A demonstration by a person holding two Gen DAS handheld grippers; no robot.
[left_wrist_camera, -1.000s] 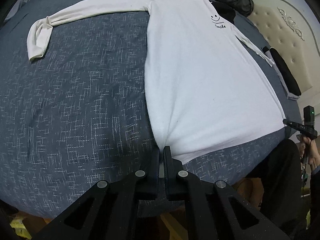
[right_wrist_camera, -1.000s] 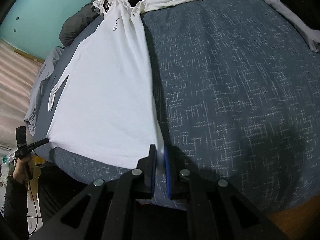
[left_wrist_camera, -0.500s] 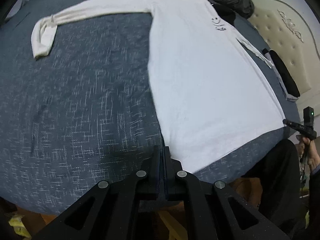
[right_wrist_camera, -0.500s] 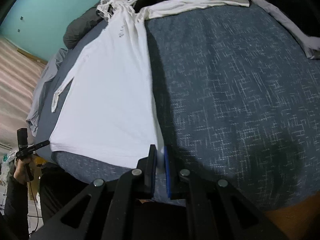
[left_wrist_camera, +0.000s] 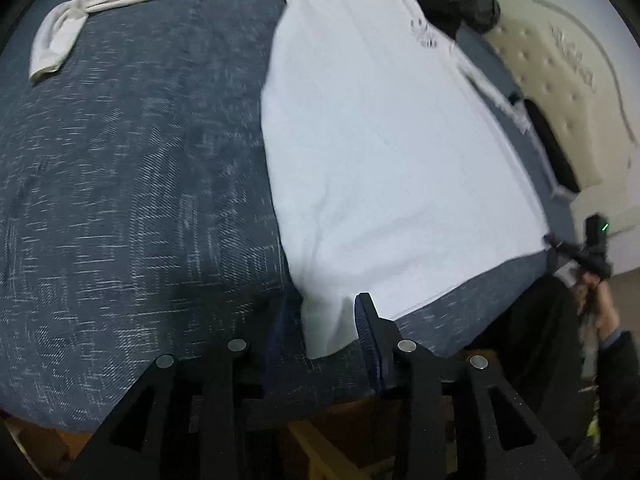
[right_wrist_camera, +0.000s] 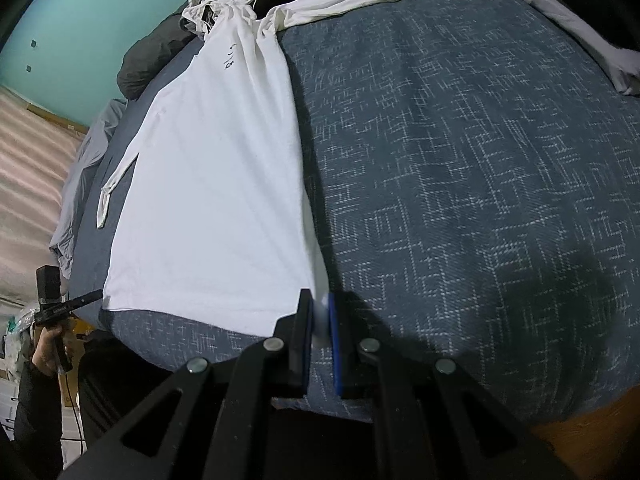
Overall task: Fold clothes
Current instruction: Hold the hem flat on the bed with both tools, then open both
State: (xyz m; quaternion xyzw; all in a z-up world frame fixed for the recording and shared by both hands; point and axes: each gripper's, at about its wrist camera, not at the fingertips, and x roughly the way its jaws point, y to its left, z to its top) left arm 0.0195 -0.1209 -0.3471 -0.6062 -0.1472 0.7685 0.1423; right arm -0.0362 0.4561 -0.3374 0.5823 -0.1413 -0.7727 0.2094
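A white long-sleeved shirt (left_wrist_camera: 384, 152) lies flat, front up, on the bed's dark blue cover (left_wrist_camera: 132, 208), its small black chest print toward 1 o'clock in the left wrist view. 1 sleeve (left_wrist_camera: 132, 0) stretches across the cover toward 10 o'clock, its cuff folded back; the other sleeve (right_wrist_camera: 120, 168) lies along the shirt's far side. The hem runs along the near edge of the bed. The left tongs (left_wrist_camera: 324, 320) sit at 6 o'clock of their view, their jaws having just been opening: they now stand partly apart, with 1 hem corner lying loose between them and the pads not pressing on it. The right tongs (right_wrist_camera: 318, 324) are clamped narrowly on the other hem corner, white cloth pinched between the black finger and the blue-padded one. A dark grey garment (right_wrist_camera: 156, 64) is heaped beyond the collar. A cream tufted headboard (left_wrist_camera: 576, 92) sits at 2 o'clock in the left view, and a teal wall (right_wrist_camera: 92, 12) at 11 o'clock in the right view.
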